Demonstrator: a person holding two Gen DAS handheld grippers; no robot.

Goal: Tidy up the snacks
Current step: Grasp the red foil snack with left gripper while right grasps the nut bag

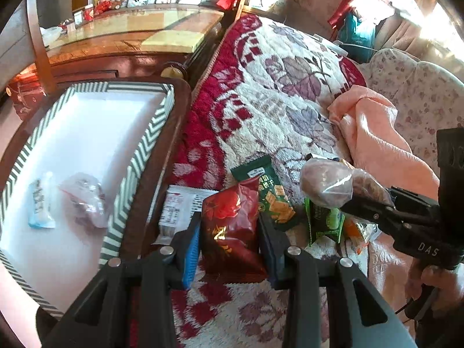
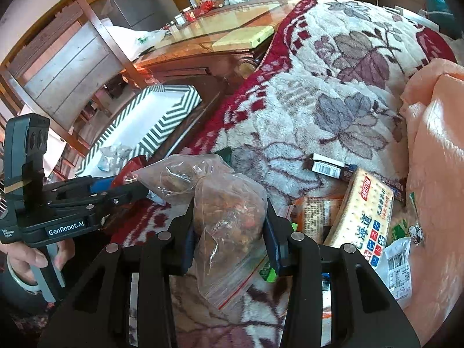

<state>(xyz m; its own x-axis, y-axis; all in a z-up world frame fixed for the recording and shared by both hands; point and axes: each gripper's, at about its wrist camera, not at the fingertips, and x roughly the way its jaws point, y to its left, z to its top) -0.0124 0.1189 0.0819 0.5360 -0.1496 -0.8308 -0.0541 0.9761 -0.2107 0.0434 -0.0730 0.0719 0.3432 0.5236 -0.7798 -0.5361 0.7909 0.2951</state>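
Note:
My left gripper (image 1: 229, 240) is shut on a dark red snack packet (image 1: 232, 226) and holds it over the floral blanket (image 1: 275, 87), just right of the striped tray (image 1: 145, 133). The tray holds a small pale blue pouch (image 1: 40, 203) and a clear bag (image 1: 87, 200). My right gripper (image 2: 229, 232) is shut on a clear zip bag of brown snacks (image 2: 226, 211), which also shows in the left wrist view (image 1: 327, 182). A green cracker packet (image 1: 272, 200) and a white packet (image 1: 177, 206) lie on the blanket.
More snacks lie at the right: a large cracker pack (image 2: 365, 217), a dark boxed bar (image 2: 327, 168), a white barcode packet (image 2: 400, 264). A peach blanket (image 2: 435, 145) lies at the right. A wooden glass-topped table (image 1: 130, 34) stands behind the tray.

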